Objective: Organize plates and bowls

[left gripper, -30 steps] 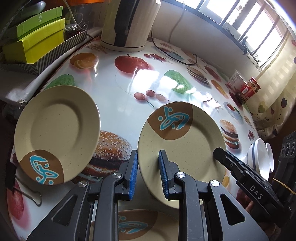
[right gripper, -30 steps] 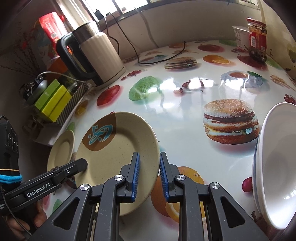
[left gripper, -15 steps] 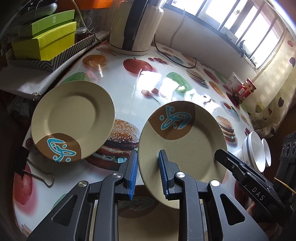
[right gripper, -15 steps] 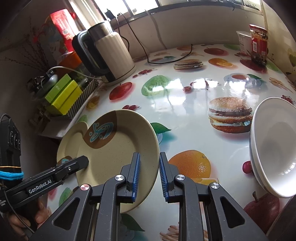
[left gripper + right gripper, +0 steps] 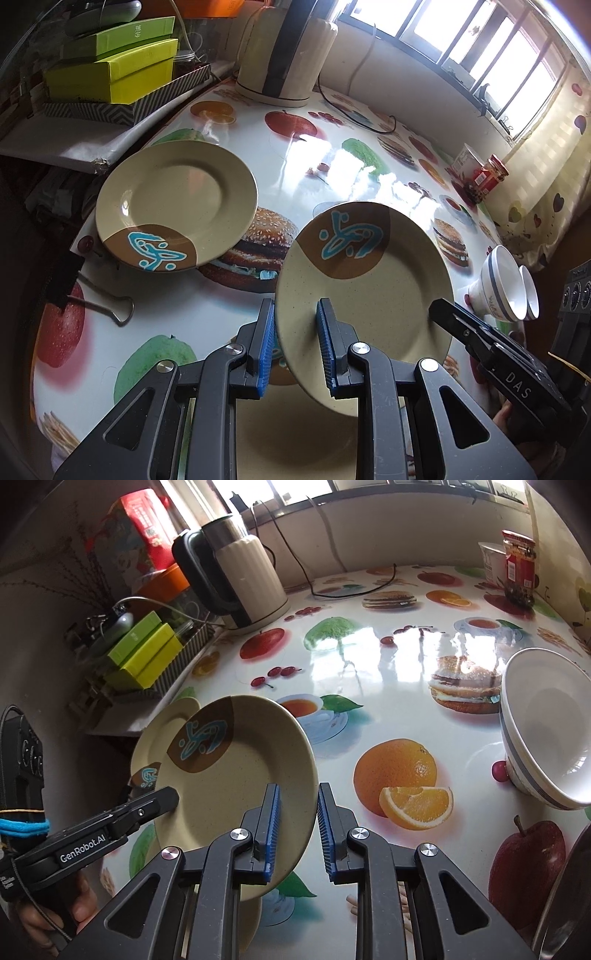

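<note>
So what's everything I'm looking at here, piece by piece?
lifted plate: one, beige with brown-and-blue patch, tilted above the table
flat plate: one, same pattern, table's far left
low plate: one, beige, partly hidden beneath the lifted one
bowls: two nested, white with grey stripe, right side
kettle: one, cream and black, back
boxes: several, yellow-green, stacked at left
jar: one, red label, back right
binder clip: one, black, left edge
table: one, glossy white, food prints
left gripper: black, blue pads, clamping the lifted plate's rim
right gripper: same, opposite rim
</note>
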Tool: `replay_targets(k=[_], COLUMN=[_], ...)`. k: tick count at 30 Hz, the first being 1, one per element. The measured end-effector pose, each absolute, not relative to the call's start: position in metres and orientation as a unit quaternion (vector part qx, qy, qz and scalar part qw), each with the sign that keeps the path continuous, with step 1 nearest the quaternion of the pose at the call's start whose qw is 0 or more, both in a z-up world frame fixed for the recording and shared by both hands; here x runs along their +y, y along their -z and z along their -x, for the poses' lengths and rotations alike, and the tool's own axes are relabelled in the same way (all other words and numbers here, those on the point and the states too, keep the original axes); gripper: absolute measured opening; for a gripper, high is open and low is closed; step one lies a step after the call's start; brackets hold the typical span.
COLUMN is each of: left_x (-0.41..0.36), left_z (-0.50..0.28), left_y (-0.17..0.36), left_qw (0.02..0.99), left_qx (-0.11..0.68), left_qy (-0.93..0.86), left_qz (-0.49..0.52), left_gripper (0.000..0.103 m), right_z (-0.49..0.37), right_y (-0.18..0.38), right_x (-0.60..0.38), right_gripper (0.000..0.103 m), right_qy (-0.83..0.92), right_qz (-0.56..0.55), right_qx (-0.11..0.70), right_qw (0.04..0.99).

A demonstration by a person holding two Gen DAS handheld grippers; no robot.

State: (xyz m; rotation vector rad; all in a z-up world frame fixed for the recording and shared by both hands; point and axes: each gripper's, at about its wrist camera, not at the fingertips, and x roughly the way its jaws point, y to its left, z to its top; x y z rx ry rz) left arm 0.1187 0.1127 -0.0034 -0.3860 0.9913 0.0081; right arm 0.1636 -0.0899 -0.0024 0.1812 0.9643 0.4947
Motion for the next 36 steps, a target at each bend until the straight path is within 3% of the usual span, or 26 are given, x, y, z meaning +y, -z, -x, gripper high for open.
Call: replay_targets(k=[36], left_x=[0.135], left_z=[-0.051], left_y=[0.024], left_qw=[0.849], left_qx=[0.486], left_qy=[-0.033], left_qz=[0.205], left_gripper=[0.024], right_z=[-0.112], right_y=[0.014], right_x=[-0.064], right_gripper=[0.02], right_qy=[-0.272], right_qz=[-0.04], right_qx=[0.483], right_qw=[0.831])
